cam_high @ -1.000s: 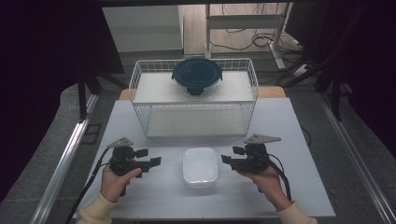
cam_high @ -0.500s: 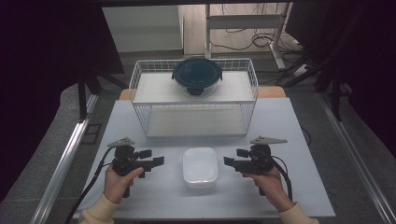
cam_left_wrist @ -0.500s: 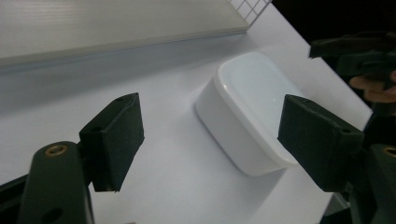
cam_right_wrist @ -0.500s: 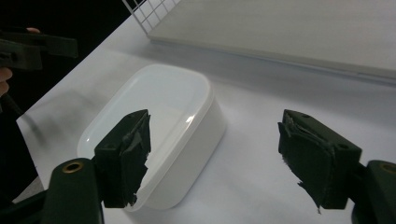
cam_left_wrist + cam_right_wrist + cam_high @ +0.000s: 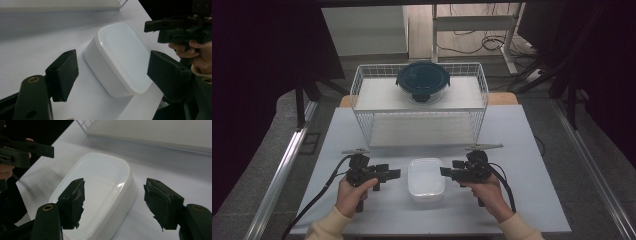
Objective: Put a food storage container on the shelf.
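On the white desk (image 5: pixel 522 145), seen from the high view, a white lidded plastic container (image 5: pixel 426 178) sits near the front edge, between the two hands. The left hand-held gripper (image 5: pixel 393 173) lies just to the container's left, pointing toward it, with a black cable trailing off toward the desk's front left corner. The right hand-held gripper (image 5: pixel 446 171) mirrors it from the other side, its tip just beside the container's right edge. Neither touches the container from what I can see here. Behind them stands a white wire basket rack (image 5: pixel 362 87) with a flat shelf, and on that shelf rests a round glass container with a dark blue lid (image 5: pixel 422 80), well apart from the hands.

In the left gripper view, the left hand-held gripper (image 5: pixel 112 72) has its two black jaws spread wide, and the white container (image 5: pixel 122 57) lies ahead between them, untouched on the desk (image 5: pixel 37 42). Beyond it, at the upper right, the right hand-held gripper (image 5: pixel 150 26) appears, held in a hand (image 5: pixel 197 53).

In the right gripper view, the right hand-held gripper (image 5: pixel 113 200) is likewise spread, its worn, ragged pads (image 5: pixel 160 202) standing on either side of the white container (image 5: pixel 100 185) without contact. The left hand-held gripper (image 5: pixel 47 150) shows at the upper left, and the rack's (image 5: pixel 150 131) lower edge crosses the top.
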